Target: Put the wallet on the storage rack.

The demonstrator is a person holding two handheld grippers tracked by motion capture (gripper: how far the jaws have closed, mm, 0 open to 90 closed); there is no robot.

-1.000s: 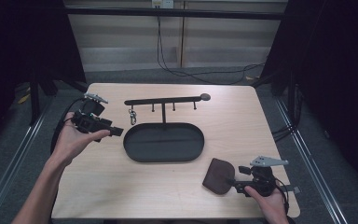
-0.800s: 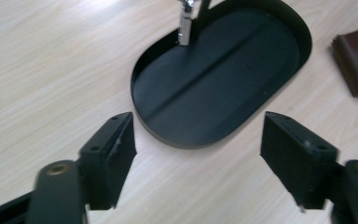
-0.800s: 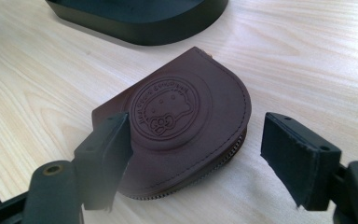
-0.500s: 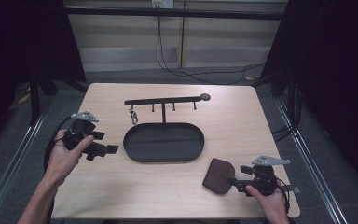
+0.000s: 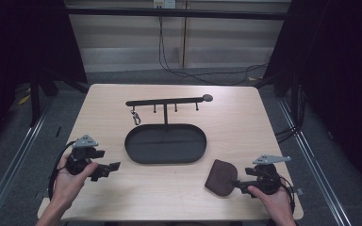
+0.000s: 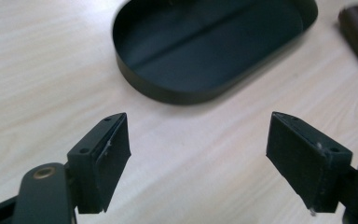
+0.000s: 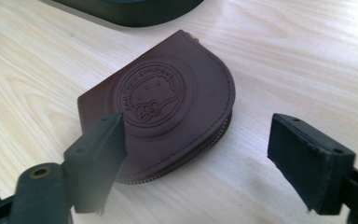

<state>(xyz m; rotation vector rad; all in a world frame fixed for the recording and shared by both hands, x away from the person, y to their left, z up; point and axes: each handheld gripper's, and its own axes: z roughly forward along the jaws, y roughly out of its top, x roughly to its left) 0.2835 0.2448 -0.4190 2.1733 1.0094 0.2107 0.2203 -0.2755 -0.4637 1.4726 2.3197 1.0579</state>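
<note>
From above, my left gripper [image 5: 114,166] is over bare table [image 5: 169,197], left of the black oval tray [image 5: 165,143]. My right gripper [image 5: 235,181] points at the brown coin pouch [image 5: 220,177] near the front edge.

In the left gripper view, my jaws stand wide with nothing between them.

In the right gripper view, my jaws have just been opening; the pouch [image 7: 168,105] lies flat between them, not squeezed.
</note>
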